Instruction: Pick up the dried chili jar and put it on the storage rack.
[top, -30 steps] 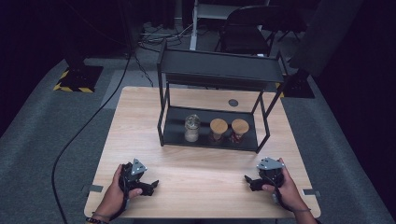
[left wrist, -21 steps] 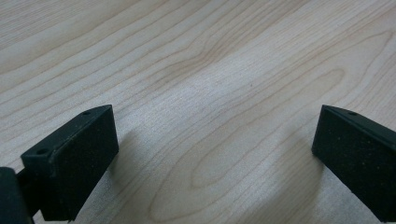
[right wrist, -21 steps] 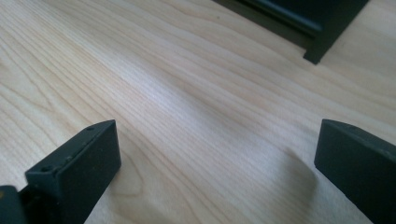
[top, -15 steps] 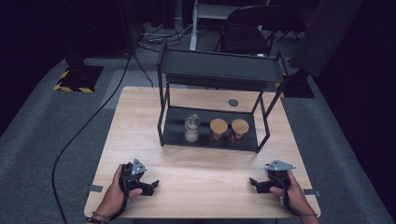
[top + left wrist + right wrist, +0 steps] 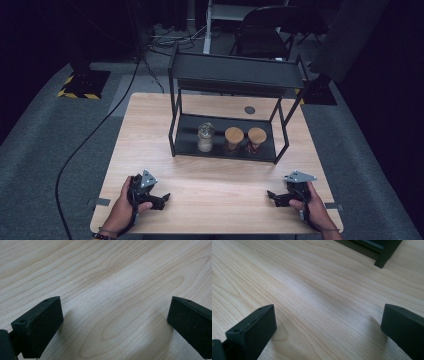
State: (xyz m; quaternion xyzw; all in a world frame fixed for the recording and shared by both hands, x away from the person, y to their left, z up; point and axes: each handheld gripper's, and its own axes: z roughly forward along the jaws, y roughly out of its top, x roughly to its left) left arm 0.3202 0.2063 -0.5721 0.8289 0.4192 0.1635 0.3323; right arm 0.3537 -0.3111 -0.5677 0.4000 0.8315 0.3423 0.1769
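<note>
table point(image 5: 220, 125): light wood, takes up most of the high view
rack point(image 5: 235, 75): black, two levels, sits toward the far side of the table
jars point(image 5: 206, 137): three lined up on the rack's bottom shelf, one clear, two with wooden lids point(image 5: 234, 134)
left gripper point(image 5: 161, 199): down by the near left corner, jaws wide apart, holding nothing
right gripper point(image 5: 272, 196): near right corner, also spread open and empty

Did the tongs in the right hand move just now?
Yes. The right tongs slid back toward the person and out toward the table's right edge, away from the black rack. Both stay in place.
</note>
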